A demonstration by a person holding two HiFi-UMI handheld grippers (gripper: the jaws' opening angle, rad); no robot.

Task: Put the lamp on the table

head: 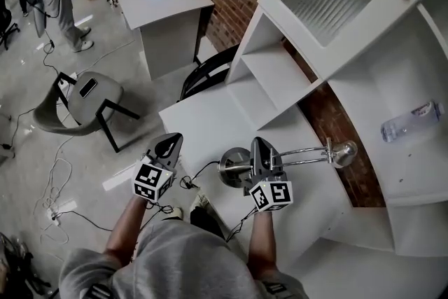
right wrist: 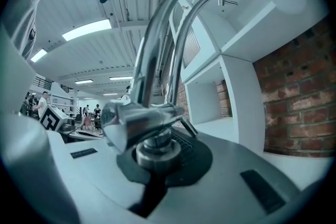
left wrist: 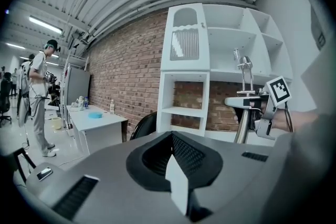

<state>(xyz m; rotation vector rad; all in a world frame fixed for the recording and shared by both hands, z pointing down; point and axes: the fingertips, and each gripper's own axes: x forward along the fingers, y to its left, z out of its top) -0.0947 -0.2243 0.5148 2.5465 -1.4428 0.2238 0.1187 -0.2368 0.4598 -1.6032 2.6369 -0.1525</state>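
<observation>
lamp point(head: 231, 166) at lower centre of frame, carried above white table point(head: 199, 119); base seemingly not yet down. right gripper point(head: 260, 145) clamped on lamp stem; left gripper point(head: 170, 143) closed, empty. carrying step; next: lower upright, base flat, then release.

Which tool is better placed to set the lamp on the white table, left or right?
Right. The right tool is shut on the lamp at its stem, with the base over the table. The left tool is shut, empty, off to the side.
</observation>
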